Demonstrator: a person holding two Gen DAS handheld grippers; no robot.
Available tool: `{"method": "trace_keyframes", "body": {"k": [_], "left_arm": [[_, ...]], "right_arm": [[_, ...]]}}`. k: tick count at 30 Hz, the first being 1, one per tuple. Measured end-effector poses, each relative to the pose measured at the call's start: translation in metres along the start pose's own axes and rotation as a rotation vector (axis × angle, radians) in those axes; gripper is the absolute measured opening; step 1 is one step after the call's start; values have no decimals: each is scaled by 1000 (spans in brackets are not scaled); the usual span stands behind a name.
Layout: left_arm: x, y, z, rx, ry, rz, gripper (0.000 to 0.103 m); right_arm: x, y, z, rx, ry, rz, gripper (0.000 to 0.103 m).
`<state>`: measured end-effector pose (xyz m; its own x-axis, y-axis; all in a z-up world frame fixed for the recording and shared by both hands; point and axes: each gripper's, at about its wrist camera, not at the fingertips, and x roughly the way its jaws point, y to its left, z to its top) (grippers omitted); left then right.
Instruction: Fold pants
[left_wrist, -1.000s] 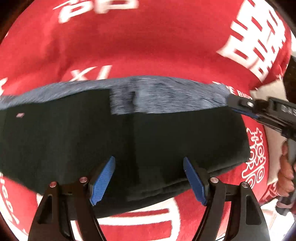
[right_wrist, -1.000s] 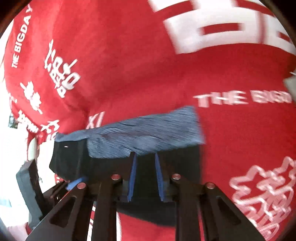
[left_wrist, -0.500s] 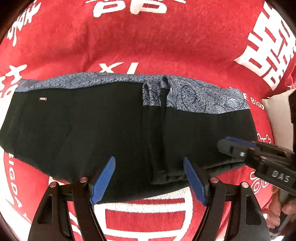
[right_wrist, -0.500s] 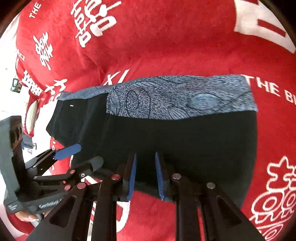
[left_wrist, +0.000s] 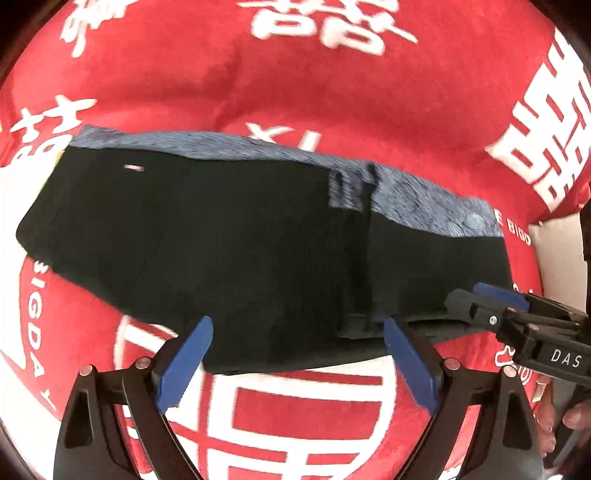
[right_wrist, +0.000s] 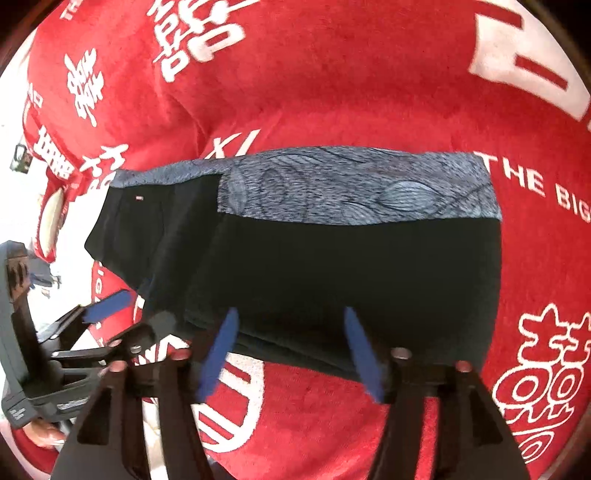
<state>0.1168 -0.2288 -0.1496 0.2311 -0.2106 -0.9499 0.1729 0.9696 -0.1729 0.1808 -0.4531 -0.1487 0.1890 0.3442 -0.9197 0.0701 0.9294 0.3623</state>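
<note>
The black pants lie folded flat on the red printed cloth, patterned grey-blue waistband on the far side. The left tool and right tool both stand wide and hold nothing, at the near edge. The fabric looks soft, light and limp; it would best be pinched through all layers at the near corners.

left gripper — jaws spread wide; right gripper — jaws spread wide
</note>
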Motion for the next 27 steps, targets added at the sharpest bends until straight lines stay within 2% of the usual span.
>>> {"method": "trace_keyframes", "body": {"k": [5,16,21,27], "left_arm": [[-2,33,-6,-66,8,34,95],[-2,88,-24,-140,47,91,95],[-1,105,-24,-169,56,85,95],[1,120,-24,-194,58,59,95]], "right_arm": [[9,23,2,-32,19,-81,80],[19,56,11,-57,20,-193,84],[45,55,4,-11,101,-206,88],[52,68,-4,-52,104,-257,98]]}}
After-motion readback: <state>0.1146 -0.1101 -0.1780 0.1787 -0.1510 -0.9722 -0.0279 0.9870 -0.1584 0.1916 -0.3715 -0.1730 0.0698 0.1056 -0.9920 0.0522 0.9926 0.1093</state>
